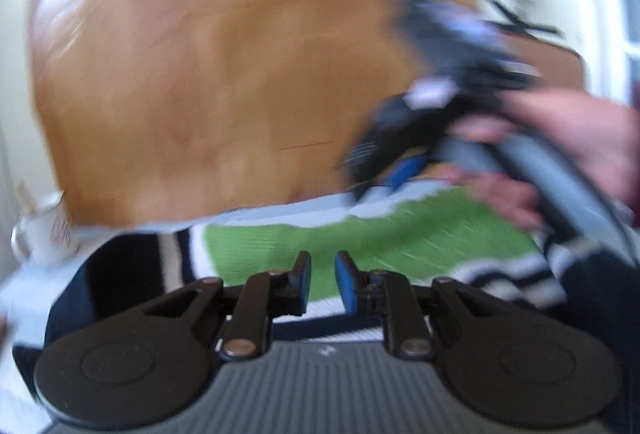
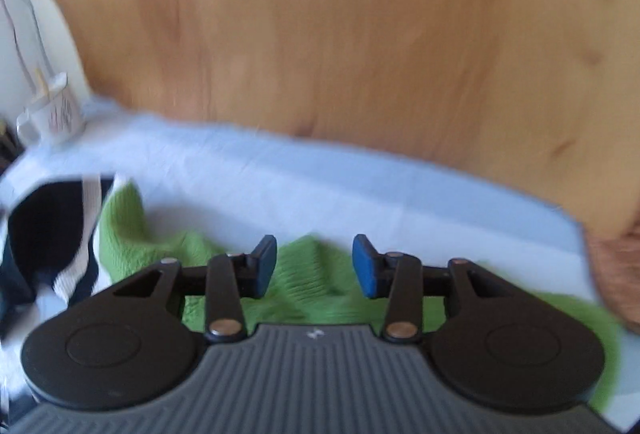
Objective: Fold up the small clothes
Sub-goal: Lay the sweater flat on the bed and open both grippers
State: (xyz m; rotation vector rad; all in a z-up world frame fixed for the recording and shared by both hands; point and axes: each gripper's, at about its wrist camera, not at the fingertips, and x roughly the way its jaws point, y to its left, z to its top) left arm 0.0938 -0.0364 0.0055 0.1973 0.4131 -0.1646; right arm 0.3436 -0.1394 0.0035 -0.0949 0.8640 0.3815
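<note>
Garment: a small green ribbed knit garment with navy-and-white striped bands (image 2: 312, 274) lies rumpled on a pale blue sheet (image 2: 280, 178), directly under and ahead of both tongs.
Handling: it looks light, soft and floppy; the knit should bunch and sag when lifted and is unlikely to slip. An edge or corner, such as the striped band, seems the sensible place to take hold.
Left tongs (image 1: 322, 284): the blue pads stand a narrow gap apart, nothing between them, the green knit just below; contact with the cloth cannot be told through the blur.
Right tongs (image 2: 314, 266): the jaws stand moderately apart and hold nothing, with a raised green fold ahead of the gap.
Right hand (image 1: 560, 154): seen from the left wrist view, gripping its tool over the far right part of the garment.
Surroundings: a white mug (image 2: 56, 114) sits far to the left of the tongs, a wooden headboard (image 2: 320, 34) beyond the sheet.
</note>
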